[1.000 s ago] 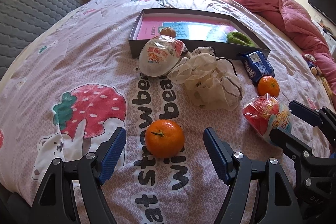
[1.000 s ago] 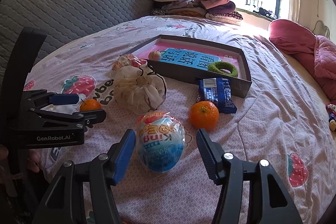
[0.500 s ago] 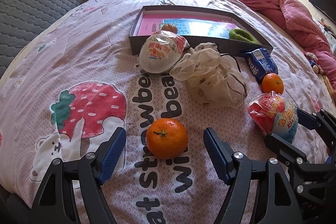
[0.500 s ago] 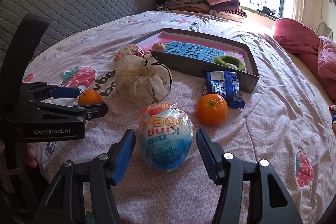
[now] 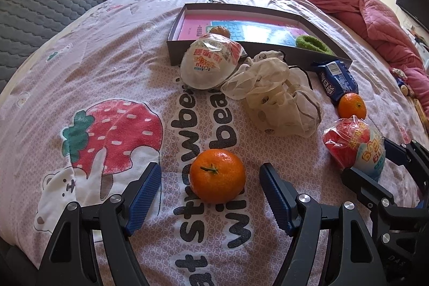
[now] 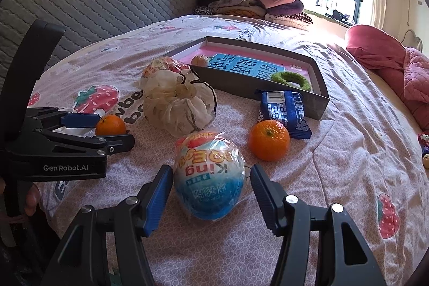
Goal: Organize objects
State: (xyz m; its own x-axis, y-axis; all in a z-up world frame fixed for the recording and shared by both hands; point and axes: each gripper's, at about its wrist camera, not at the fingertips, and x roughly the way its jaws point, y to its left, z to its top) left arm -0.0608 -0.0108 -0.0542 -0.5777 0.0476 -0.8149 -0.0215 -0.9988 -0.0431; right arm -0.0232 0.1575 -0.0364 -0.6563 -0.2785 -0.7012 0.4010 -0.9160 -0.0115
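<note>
Both cameras have crept closer to their targets – the left hand-held gripper (image 5: 210, 195) sits wide open astride a tangerine (image 5: 217, 175) on the bed (image 5: 80, 50), the right hand-held gripper (image 6: 210, 192) wide open around a wrapped egg toy (image 6: 209, 176) – pads clear of both
</note>
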